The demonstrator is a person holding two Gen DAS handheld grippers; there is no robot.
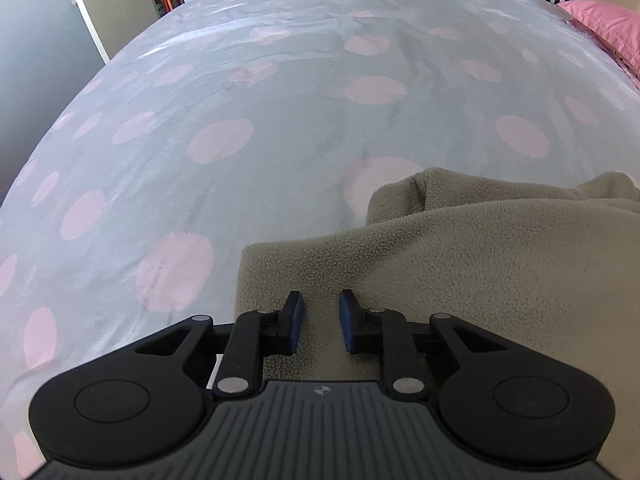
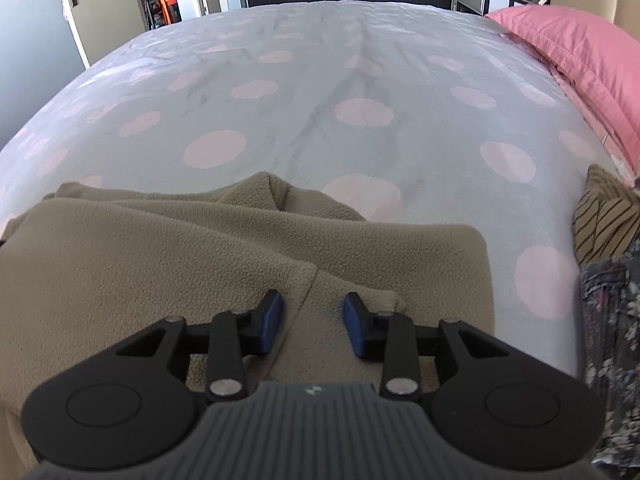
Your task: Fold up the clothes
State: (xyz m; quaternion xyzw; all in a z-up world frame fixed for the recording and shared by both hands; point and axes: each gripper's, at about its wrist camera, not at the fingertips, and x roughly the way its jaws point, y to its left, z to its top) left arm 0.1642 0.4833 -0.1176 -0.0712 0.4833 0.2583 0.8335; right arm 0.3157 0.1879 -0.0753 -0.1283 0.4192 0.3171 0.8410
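Observation:
A tan fleece garment [image 1: 480,264] lies folded on the bed, filling the lower right of the left wrist view and the lower left of the right wrist view [image 2: 168,248]. My left gripper [image 1: 321,316] hovers open over the fleece's left corner, with cloth showing in the gap between its blue pads. My right gripper [image 2: 313,318] is open above the fleece's right part, straddling a folded edge. Neither gripper pinches the fabric.
The bed [image 1: 248,128] has a grey cover with pink dots. A pink pillow [image 2: 580,52] lies at the far right. A striped garment [image 2: 604,216] and a floral dark one [image 2: 612,320] sit at the right edge. A door and shelves stand beyond the bed.

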